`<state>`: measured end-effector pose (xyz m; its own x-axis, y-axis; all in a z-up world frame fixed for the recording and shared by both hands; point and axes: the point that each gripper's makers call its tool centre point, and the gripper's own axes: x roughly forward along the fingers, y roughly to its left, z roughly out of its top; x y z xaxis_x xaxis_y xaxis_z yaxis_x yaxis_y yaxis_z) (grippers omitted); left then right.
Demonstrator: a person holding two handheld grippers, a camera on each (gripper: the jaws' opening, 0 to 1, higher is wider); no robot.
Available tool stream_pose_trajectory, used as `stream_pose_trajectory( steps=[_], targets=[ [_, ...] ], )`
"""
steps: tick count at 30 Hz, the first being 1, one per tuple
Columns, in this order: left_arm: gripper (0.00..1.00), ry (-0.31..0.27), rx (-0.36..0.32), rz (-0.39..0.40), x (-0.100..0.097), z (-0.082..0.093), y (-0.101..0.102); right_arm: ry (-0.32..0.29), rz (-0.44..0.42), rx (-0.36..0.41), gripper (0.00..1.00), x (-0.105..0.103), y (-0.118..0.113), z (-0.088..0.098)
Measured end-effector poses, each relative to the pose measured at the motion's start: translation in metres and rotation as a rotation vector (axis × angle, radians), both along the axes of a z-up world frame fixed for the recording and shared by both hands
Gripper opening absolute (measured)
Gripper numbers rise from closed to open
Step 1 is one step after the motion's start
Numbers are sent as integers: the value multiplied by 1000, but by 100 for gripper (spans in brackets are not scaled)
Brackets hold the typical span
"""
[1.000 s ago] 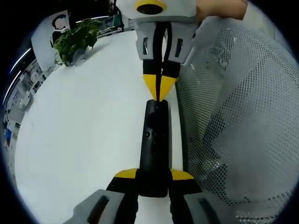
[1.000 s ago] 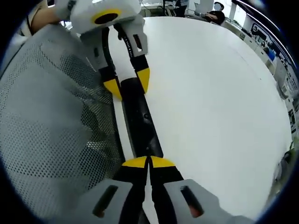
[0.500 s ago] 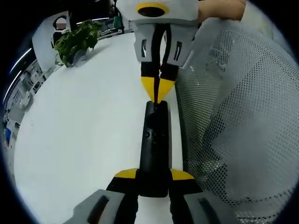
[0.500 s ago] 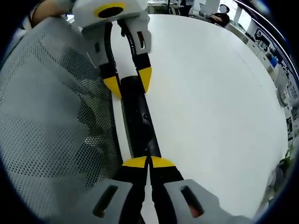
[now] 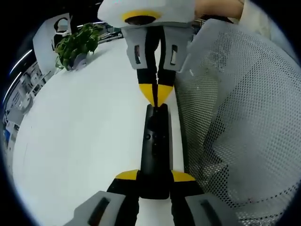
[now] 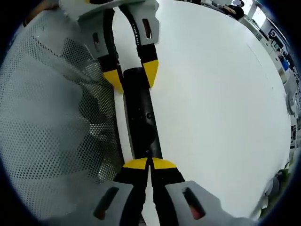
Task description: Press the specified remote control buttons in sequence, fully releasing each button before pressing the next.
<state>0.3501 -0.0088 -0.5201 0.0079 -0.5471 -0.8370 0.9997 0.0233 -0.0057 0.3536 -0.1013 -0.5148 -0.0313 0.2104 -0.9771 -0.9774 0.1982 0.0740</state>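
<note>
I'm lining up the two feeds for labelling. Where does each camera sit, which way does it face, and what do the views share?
Left gripper view: rides on the left gripper, looking along the black remote clamped between its jaws, toward the right gripper and a potted plant; a hand shows.
Right gripper view: rides on the right gripper, jaws shut, looking the opposite way along the remote toward the left gripper.
Shared: remote, white table, mesh chair back.

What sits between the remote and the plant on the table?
Bare white table in the left gripper view; nothing lies between the remote and the plant.
</note>
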Motion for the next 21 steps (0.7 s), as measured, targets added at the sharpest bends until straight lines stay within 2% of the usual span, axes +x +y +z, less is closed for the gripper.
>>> stream_pose_trajectory(
  steps=[1,2,3,14,17,21],
  targets=[
    [24,-2,0,-4,0,0,0,12,-17,7,0,0,0,0],
    [24,0,-1,-2,0,0,0,33,-86,28,0,-1,0,0],
    [24,2,-2,-2,0,0,0,38,-108,36,0,0,0,0],
    [24,4,9,5,0,0,-1,-37,-79,110,0,-2,0,1],
    [24,1,16,7,0,0,-1,-34,-103,127,0,0,-1,2],
    [24,2,25,6,0,0,-1,-51,-167,187,0,1,0,3]
  ],
)
